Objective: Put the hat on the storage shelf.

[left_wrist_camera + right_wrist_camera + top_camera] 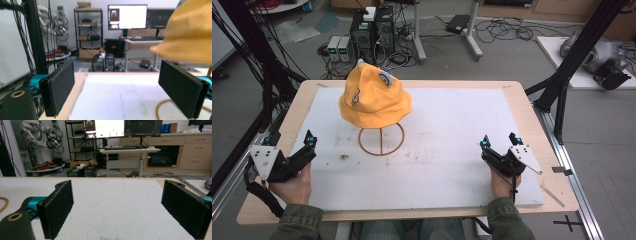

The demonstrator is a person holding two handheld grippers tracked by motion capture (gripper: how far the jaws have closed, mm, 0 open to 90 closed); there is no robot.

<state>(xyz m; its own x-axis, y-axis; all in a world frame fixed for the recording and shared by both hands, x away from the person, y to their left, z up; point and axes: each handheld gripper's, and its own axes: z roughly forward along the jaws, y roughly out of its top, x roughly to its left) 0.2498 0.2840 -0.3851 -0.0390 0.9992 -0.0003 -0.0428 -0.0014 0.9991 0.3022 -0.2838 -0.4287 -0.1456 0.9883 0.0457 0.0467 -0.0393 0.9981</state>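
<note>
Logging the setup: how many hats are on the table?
1. The yellow hat sits on a wire stand toward the table's far left. Both grippers, left and right, rest open at the near corners.

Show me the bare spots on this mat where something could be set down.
Most of the white mat is bare: the wide stretch between the left gripper and right gripper, and the whole right half behind the right gripper. The one occupied patch is left of centre, where the yellow hat sits on its wire stand.
</note>
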